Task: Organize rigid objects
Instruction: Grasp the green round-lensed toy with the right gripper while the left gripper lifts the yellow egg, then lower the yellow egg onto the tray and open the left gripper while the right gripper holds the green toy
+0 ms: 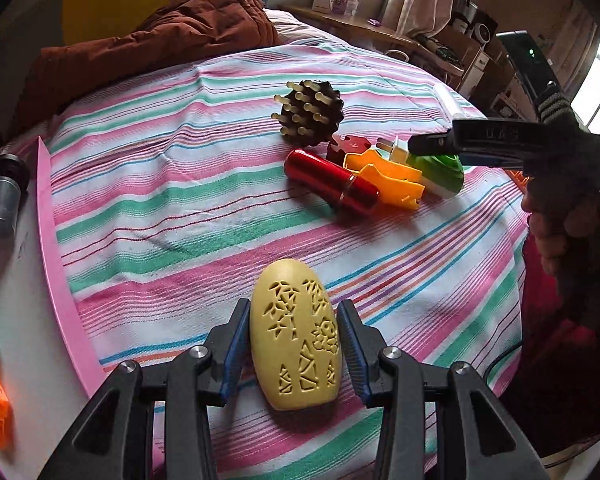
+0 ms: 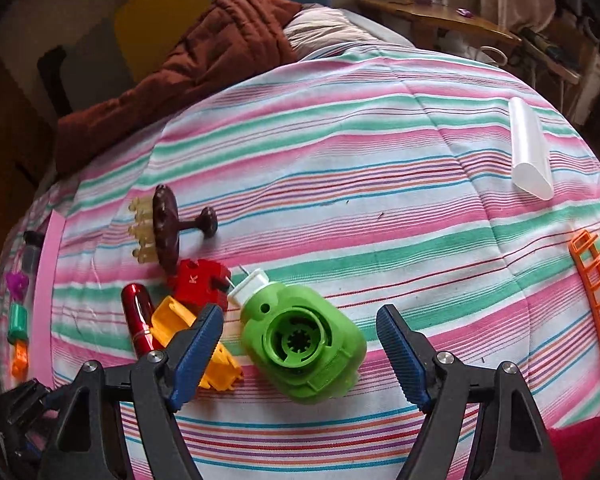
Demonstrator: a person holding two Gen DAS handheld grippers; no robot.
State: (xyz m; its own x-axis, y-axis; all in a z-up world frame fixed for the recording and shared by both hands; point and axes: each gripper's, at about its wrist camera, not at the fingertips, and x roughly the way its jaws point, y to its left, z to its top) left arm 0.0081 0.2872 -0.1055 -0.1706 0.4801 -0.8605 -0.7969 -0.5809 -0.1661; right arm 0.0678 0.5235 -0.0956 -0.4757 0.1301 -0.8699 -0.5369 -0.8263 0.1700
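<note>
Striped cloth (image 1: 180,168) w/ small objects. Left gripper (image 1: 296,344) clamped on yellow carved oval (image 1: 296,336), near edge. Right gripper (image 2: 300,344) jaws apart around green plug device (image 2: 304,344), not touching; red tube (image 2: 138,320) & orange clip (image 2: 172,322) just left.

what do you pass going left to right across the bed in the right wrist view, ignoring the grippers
red tube → yellow clip → green plug-in device → white plastic piece → orange basket
</note>
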